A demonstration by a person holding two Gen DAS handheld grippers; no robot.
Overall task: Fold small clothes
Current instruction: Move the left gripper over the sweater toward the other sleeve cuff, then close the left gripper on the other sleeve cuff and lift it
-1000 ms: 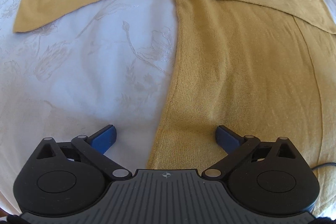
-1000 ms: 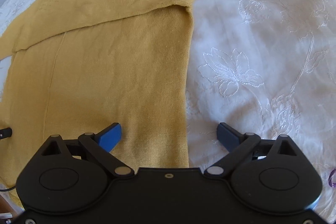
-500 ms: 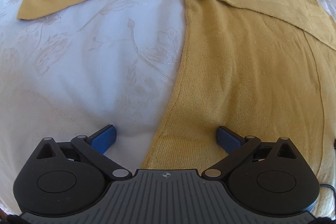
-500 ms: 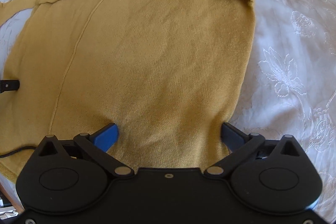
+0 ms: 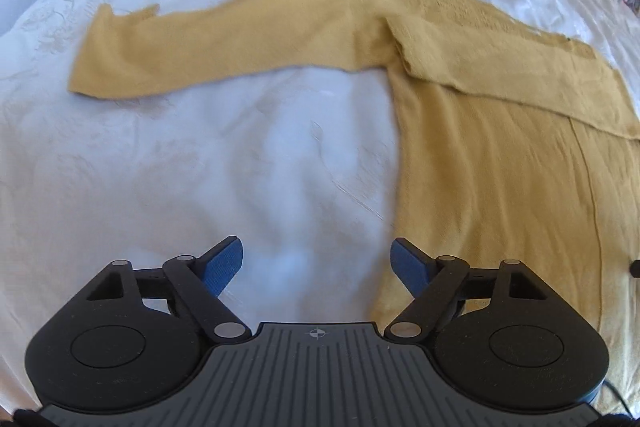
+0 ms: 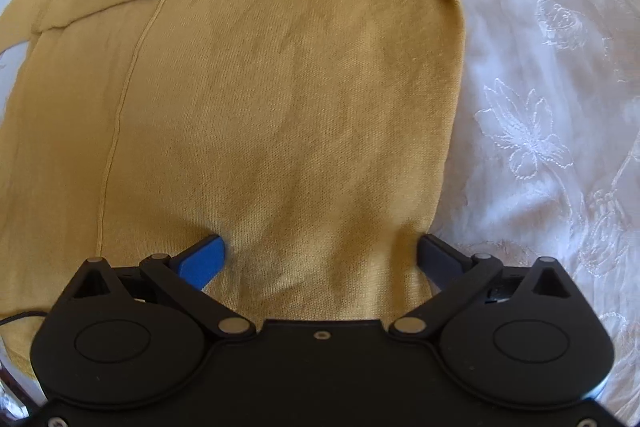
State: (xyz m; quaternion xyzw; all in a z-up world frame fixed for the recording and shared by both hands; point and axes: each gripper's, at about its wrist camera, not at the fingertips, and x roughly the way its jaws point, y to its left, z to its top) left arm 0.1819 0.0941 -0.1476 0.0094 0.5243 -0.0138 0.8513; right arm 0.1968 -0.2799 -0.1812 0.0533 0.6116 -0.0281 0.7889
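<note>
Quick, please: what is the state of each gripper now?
Left gripper: open, jaws just closing, nothing between them.
Right gripper: open, holding nothing, over the sweater.

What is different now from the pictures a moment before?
The left gripper has pulled back from the yellow sweater; its jaws have just been closing a little, with only the white bedspread between them. The right gripper slid from the sweater's edge onto its body, and its open jaws now straddle the knit. The sweater stayed flat, one sleeve stretched out, the other folded across.
</note>
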